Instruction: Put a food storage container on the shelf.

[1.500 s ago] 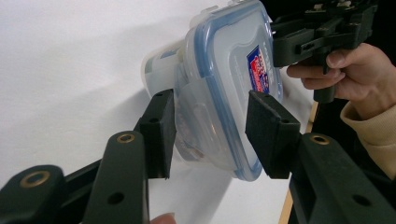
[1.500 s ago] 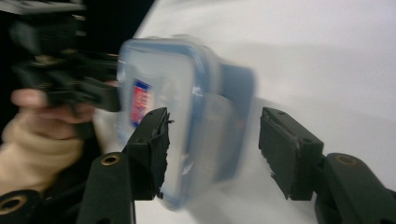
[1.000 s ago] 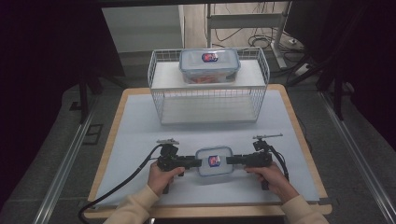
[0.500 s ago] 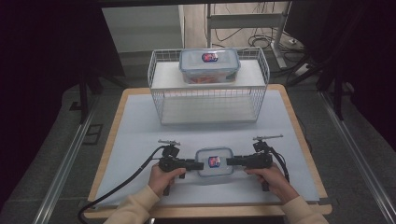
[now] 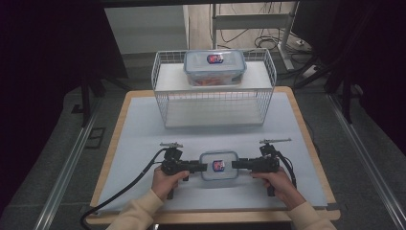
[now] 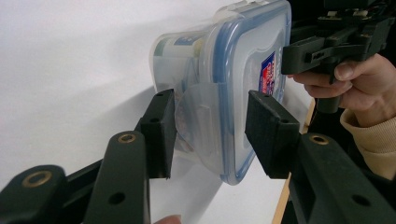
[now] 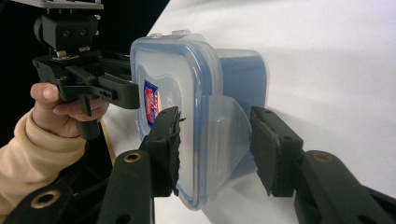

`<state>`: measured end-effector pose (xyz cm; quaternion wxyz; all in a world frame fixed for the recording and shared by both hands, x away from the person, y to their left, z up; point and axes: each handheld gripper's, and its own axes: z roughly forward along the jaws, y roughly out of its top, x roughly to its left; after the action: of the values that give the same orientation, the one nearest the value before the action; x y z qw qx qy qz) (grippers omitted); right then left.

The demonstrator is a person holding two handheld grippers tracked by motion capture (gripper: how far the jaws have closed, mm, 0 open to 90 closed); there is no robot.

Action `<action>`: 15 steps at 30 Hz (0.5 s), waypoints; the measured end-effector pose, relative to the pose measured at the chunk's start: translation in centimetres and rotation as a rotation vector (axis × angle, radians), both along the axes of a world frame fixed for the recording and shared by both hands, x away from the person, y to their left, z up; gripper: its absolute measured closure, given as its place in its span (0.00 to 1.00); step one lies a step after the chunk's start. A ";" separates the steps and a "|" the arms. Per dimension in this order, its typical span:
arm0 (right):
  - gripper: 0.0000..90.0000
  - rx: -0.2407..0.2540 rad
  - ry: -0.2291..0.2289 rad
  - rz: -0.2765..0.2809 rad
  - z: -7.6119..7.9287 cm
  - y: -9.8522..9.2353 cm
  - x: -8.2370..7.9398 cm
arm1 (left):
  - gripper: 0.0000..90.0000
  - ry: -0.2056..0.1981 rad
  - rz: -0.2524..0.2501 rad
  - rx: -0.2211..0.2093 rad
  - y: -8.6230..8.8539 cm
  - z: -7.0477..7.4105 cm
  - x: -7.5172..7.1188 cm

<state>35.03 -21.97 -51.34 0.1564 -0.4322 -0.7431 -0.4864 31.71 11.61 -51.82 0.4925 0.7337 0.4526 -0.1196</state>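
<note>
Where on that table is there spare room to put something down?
Bare patches: the white mat left and right of the wire basket, and the strip between basket and small box. It's crowded at the near edge, where the left gripper and right gripper flank that box.

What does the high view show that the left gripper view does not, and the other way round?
High view alone: a wire basket at the table's far side with a second lidded box on top, and the left hand. Left gripper view alone: a side latch flap of the near box, standing between the left hand-held gripper's jaws, with a gap at the lid-side pad. Both: the near box with its blue-rimmed lid and the right hand-held gripper at its other end.
</note>
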 end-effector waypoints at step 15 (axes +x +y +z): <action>0.61 0.035 -0.131 -0.003 5.1 -0.1 0.5 | 0.61 -0.130 -0.010 -0.007 0.2 5.3 0.8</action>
<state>35.49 -22.07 -46.26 0.1140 -0.3977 -0.7424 -0.5270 32.53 11.86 -46.49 0.5229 0.7403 0.4158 -0.0757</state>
